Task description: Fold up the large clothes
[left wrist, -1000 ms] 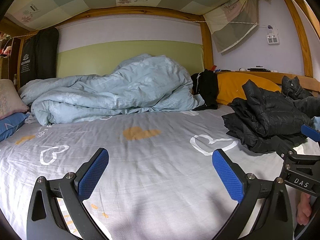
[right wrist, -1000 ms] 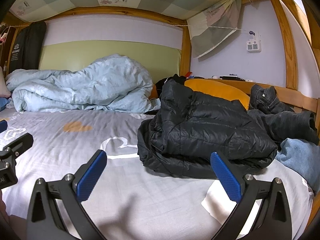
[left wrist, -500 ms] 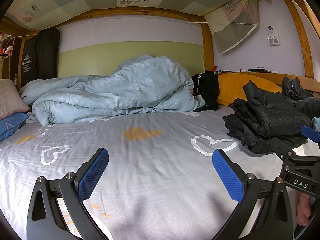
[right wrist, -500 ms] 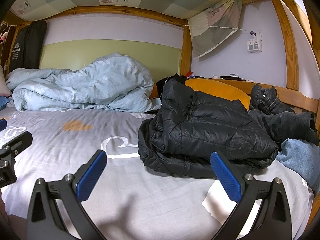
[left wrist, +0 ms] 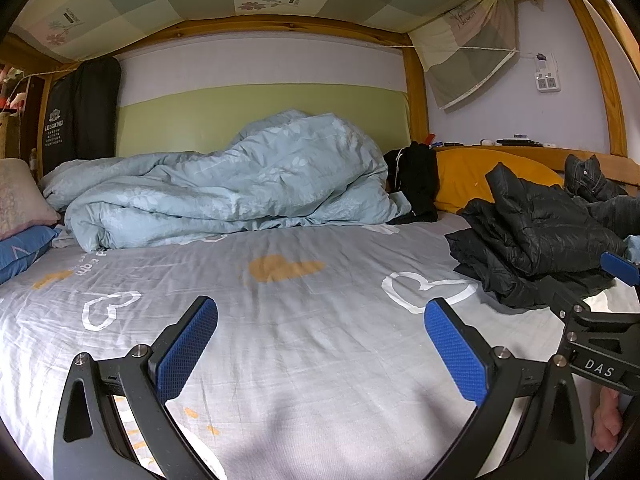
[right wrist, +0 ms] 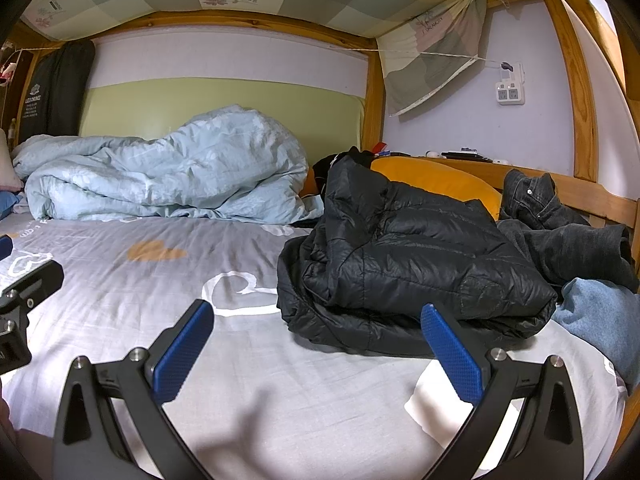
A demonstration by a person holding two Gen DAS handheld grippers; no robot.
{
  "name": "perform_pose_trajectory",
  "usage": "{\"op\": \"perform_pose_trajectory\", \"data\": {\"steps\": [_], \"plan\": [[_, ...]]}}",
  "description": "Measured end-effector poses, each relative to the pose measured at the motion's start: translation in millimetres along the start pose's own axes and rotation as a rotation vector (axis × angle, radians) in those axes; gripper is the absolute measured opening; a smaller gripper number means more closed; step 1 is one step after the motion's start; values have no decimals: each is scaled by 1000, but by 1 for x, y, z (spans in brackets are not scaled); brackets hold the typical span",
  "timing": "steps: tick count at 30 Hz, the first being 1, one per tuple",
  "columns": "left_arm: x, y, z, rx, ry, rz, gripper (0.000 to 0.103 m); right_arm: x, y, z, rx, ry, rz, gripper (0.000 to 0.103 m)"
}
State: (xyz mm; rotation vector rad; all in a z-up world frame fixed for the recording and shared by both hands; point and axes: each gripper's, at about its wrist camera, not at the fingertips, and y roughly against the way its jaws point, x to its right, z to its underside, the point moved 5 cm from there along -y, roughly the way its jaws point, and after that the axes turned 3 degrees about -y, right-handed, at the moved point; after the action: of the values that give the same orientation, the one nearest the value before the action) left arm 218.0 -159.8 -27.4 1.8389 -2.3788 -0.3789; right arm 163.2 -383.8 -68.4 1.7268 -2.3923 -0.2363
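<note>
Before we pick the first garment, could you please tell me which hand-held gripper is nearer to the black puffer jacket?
Right. The right hand-held gripper hangs open just before the black puffer jacket, its right finger overlapping the hem. The left hand-held gripper is open over bare sheet, the jacket off to its right.

Blue garment cut off at right edge; small shelf items too small to identify.

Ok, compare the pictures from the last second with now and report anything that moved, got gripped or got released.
Nothing visibly changed. The left gripper and the right gripper hang over the grey heart-print bedsheet with jaws wide open and empty. The crumpled black quilted puffer jacket lies untouched, and the rumpled light blue duvet behind it has not shifted.
</note>
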Motion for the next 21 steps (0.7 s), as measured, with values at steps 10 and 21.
{"op": "perform_pose_trajectory", "data": {"steps": [10,21], "plan": [[0,0,0,1,1,0,103,0,0,0,-2,2,0,103],[0,1,0,3,-1,-1,103,0,-1,0,-1,3,-1,103]]}}
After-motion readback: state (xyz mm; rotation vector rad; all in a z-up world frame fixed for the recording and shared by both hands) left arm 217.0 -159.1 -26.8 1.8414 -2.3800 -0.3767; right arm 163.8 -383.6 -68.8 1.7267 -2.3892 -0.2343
